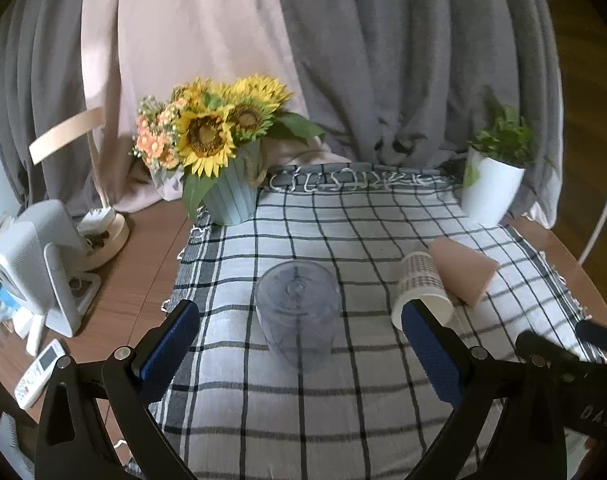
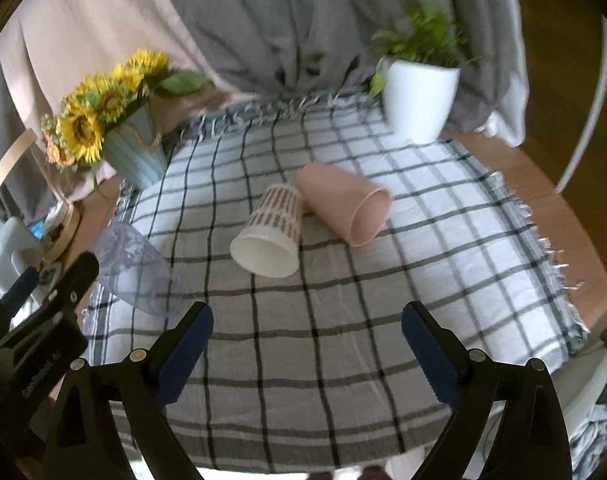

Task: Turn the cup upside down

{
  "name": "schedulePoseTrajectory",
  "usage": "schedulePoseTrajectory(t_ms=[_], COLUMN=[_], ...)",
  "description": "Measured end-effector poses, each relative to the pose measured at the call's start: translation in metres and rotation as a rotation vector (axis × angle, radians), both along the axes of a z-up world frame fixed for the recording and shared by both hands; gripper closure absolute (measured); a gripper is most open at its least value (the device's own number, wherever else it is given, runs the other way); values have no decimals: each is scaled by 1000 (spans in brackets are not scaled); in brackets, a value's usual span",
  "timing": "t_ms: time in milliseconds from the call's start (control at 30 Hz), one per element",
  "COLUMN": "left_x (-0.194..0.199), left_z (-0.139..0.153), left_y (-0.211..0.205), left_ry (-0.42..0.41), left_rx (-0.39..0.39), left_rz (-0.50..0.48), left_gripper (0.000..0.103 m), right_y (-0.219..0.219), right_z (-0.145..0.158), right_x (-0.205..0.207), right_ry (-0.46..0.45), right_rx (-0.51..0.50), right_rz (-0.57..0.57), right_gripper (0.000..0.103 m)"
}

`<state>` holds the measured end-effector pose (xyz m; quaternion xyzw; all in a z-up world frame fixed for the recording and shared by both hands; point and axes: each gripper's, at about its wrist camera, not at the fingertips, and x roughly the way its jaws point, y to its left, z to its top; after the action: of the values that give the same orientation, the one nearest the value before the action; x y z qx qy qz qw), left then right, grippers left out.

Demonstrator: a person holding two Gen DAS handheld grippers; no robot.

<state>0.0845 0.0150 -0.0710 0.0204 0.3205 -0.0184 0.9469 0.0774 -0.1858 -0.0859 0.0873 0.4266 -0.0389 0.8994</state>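
Observation:
A clear plastic cup (image 1: 298, 312) stands upside down on the checked cloth (image 1: 343, 400), just ahead of my open, empty left gripper (image 1: 299, 344). It also shows in the right wrist view (image 2: 137, 270) at the left. A white patterned paper cup (image 1: 421, 286) lies on its side, mouth towards me; it also shows in the right wrist view (image 2: 271, 230). A pink cup (image 1: 461, 270) lies on its side touching it, also seen in the right wrist view (image 2: 345, 206). My right gripper (image 2: 307, 348) is open and empty, short of the two lying cups.
A sunflower pot (image 1: 227, 196) stands at the cloth's back left, a white plant pot (image 1: 489, 188) at the back right. A white device (image 1: 35, 264), a remote (image 1: 37, 372) and a wooden lamp base (image 1: 107, 236) sit on the bare wood at left. Grey curtains hang behind.

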Motion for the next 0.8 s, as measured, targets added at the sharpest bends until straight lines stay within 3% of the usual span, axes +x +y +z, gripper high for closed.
schedulePoseTrajectory(t_ms=[333,467,800], left_x=[-56,-85,-166], left_z=[34,49,80], left_y=[-8,-14,-18], left_ry=[8,-27,-87], left_rx=[-29,-18,-39], left_rz=[26,41,89], left_gripper=[0,0,0], right_y=[-9,-14,-18], right_z=[56,74,96], right_x=[-64,-93,-159], right_ry=[-191,-270,-350], right_rx=[-77,-79,-78], right_rz=[-14,9,69], right_gripper=[7,7,7])
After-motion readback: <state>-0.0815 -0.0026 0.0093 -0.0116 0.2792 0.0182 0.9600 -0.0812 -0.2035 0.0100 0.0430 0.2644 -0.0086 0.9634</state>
